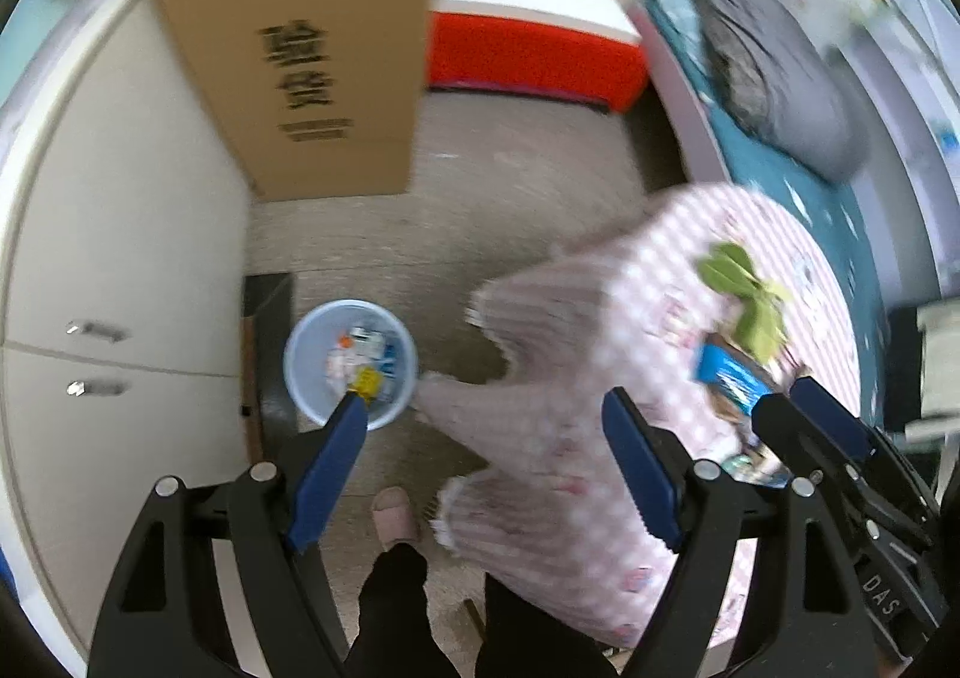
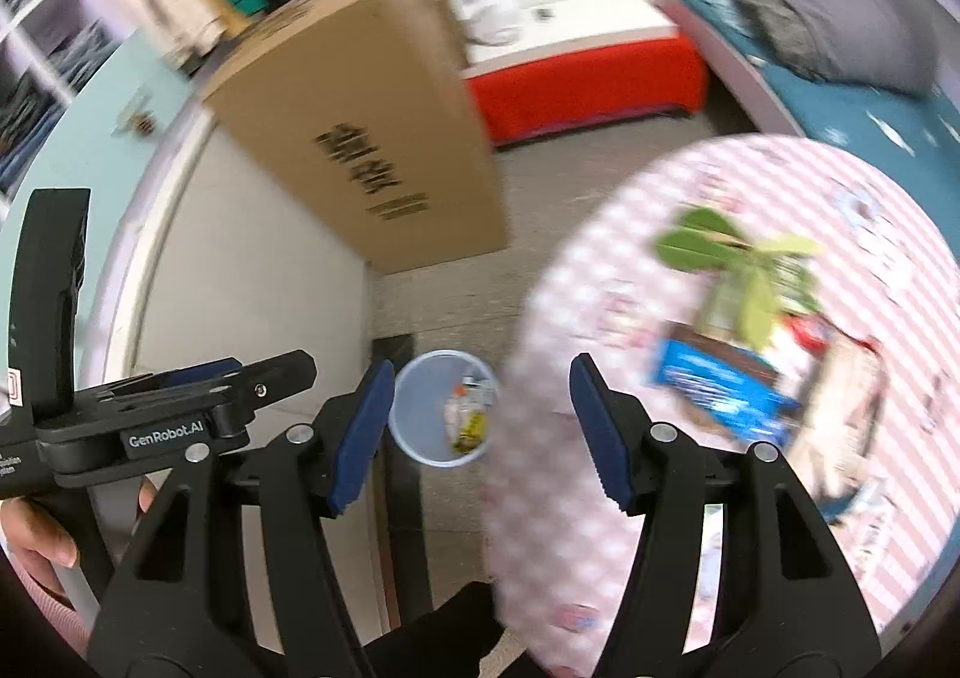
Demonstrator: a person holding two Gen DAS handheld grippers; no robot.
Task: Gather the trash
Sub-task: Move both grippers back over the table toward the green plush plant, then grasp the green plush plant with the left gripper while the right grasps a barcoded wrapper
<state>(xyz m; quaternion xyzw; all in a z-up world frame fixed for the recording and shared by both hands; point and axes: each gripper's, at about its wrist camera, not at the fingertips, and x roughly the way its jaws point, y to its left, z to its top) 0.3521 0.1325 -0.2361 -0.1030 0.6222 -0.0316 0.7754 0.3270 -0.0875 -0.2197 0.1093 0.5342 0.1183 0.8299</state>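
Pale blue plastic marks the goal here: a small round bin (image 1: 351, 363) stands on the floor to the left of the table (image 1: 654, 330), close to the white cupboard (image 1: 120, 258), and already holds a few wrappers and scraps (image 1: 363, 363). It sits low and within easy reach, presumably so rubbish can be dropped straight in from table height.

The left gripper (image 1: 486, 408) is raised above the floor between bin and table, jaws spread wide with nothing between them. The right gripper (image 2: 480, 396) is likewise held high, fully apart and empty, its view looking down on the bin with the pink checked tablecloth to the right.

Further right on the table lie the remaining candidates: a blue packet (image 2: 720, 384) beside a leafy green plant (image 2: 744, 270), with more blurred clutter near the right edge that I cannot identify. A large cardboard box (image 1: 300, 48) leans against the far end of the cupboard.

Judging by the open, empty jaws, another item from the table is probably next.
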